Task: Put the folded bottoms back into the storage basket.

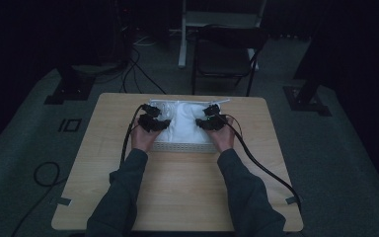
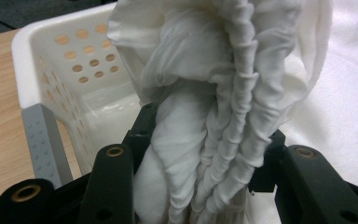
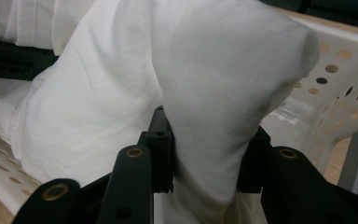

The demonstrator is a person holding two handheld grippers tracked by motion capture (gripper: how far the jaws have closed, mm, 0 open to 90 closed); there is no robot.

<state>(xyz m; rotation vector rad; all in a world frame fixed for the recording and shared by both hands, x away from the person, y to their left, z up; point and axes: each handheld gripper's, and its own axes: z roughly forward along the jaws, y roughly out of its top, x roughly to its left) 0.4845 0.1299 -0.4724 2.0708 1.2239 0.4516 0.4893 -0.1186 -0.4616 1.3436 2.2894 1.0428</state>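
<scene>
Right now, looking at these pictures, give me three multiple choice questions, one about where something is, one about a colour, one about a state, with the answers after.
1. Where does the white cloth lie?
A. in the basket on the table
B. on the floor
C. on the chair

2. What colour is the basket?
A. blue
B. white
C. red

3. How does the left gripper stand?
A. open above the cloth
B. lying on the table
C. shut on a bunched fold of cloth

Answers: 1 A, the high view shows the cloth inside the basket's walls. 2 B, the left gripper view shows its perforated white wall. 3 C, the left gripper view shows gathered cloth pinched between its jaws; the right gripper grips a fold too.
</scene>
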